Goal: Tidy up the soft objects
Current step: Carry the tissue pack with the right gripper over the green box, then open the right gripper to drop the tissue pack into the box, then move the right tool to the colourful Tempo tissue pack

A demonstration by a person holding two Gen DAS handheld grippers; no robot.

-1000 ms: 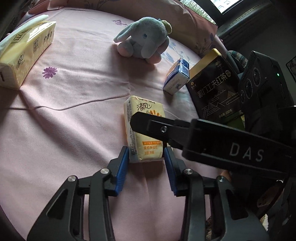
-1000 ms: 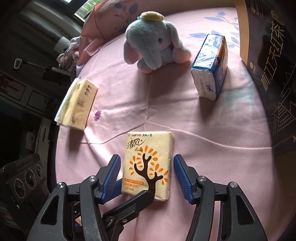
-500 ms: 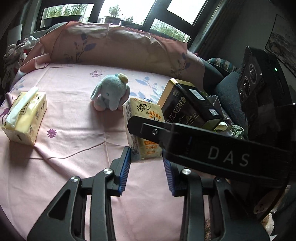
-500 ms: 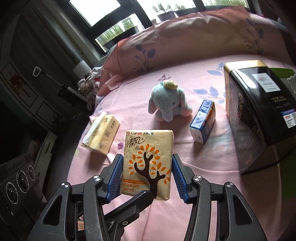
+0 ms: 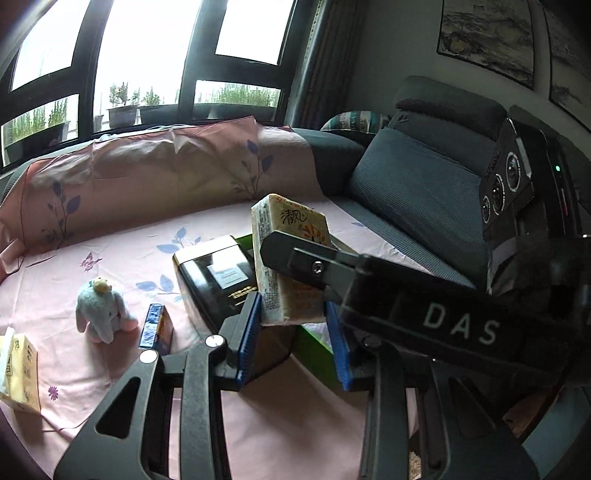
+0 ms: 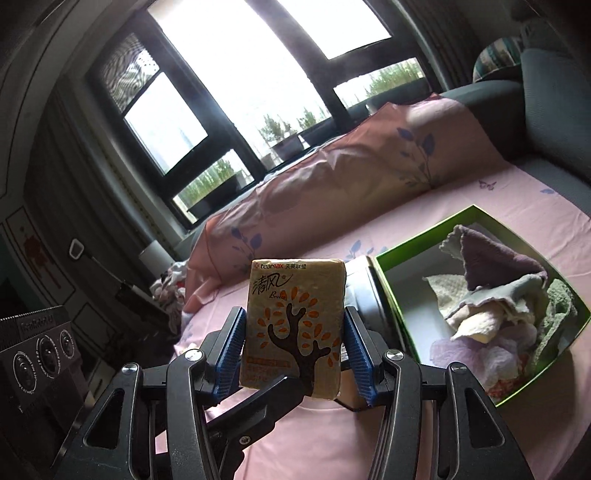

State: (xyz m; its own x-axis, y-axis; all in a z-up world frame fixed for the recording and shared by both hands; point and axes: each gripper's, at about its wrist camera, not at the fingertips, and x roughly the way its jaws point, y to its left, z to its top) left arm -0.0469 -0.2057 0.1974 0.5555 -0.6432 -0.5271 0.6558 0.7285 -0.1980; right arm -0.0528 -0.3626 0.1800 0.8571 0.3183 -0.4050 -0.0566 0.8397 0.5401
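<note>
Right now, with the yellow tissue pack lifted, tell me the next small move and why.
Probably carry the yellow tissue pack, clamped in both the right gripper and the left gripper, sideways toward the green box. It already hangs off the pink sheet, and the box beside it is open, with soft cloths inside.

- I am in a home, a living room by the look; a pink floral sheet (image 5: 122, 266) covers the seat before me
- Grey sofa cushions (image 5: 417, 192) beside it; potted plants (image 6: 284, 136) on the window ledge; framed paintings (image 5: 484, 33) on the wall
</note>
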